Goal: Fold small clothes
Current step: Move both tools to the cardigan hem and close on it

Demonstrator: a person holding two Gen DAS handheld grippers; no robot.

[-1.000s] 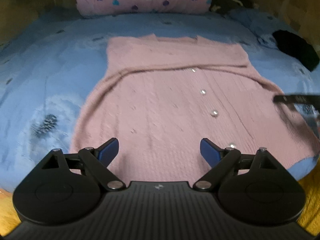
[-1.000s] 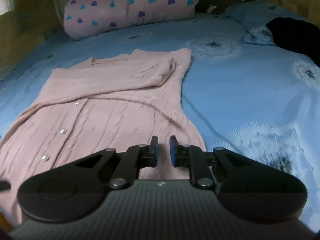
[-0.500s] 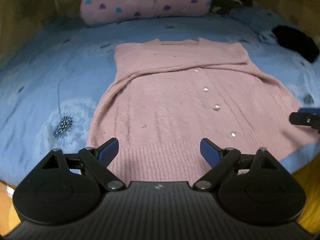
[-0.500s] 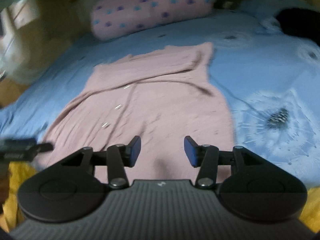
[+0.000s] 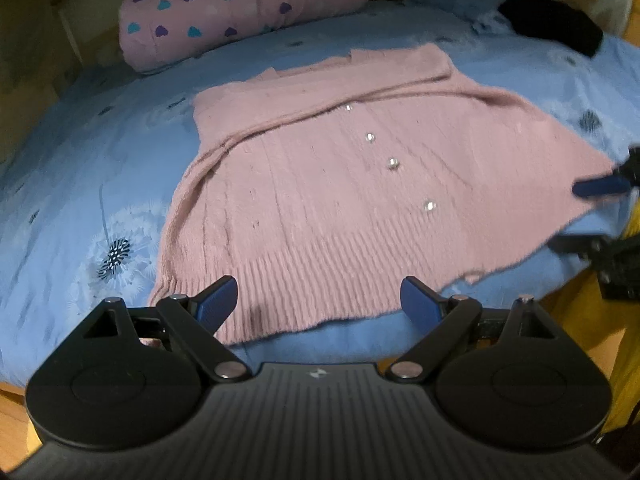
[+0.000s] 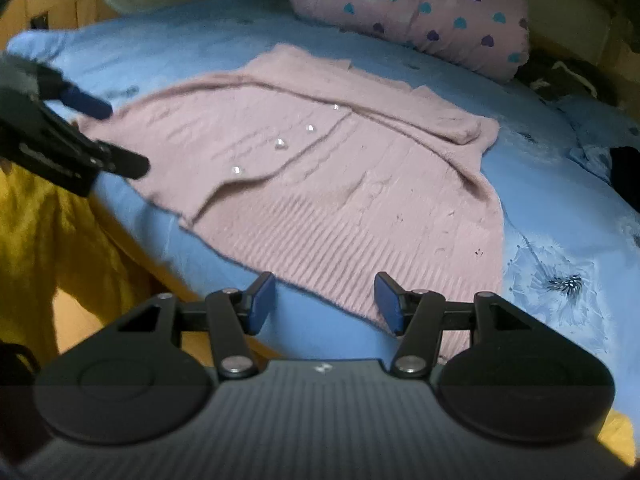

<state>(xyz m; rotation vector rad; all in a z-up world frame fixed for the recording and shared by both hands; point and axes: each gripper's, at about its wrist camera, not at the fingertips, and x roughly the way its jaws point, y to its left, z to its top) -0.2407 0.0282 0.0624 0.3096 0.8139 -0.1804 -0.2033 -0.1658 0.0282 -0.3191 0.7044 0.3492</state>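
Note:
A pink buttoned cardigan (image 5: 340, 184) lies flat on the blue bed sheet (image 5: 80, 184), with its sleeves folded across the chest. My left gripper (image 5: 320, 300) stands open over the near hem's left part, nothing between its fingers. In the right wrist view the cardigan (image 6: 340, 184) spreads ahead, and my right gripper (image 6: 326, 300) hovers at the hem's right part. Its jaws are opening with only the hem edge below them. Each gripper shows in the other's view: the right gripper (image 5: 568, 216) at the right edge, the left gripper (image 6: 122, 140) at the left.
A pink pillow with heart prints (image 5: 248, 12) lies at the head of the bed. A black garment (image 5: 552, 20) sits at the far right corner. Yellow fabric (image 6: 48, 232) hangs beside the bed's near edge. A wooden floor shows below.
The right gripper went from nearly shut to open and swung to the hem's right corner. Both grippers drew back toward the near hem, and both views rolled.

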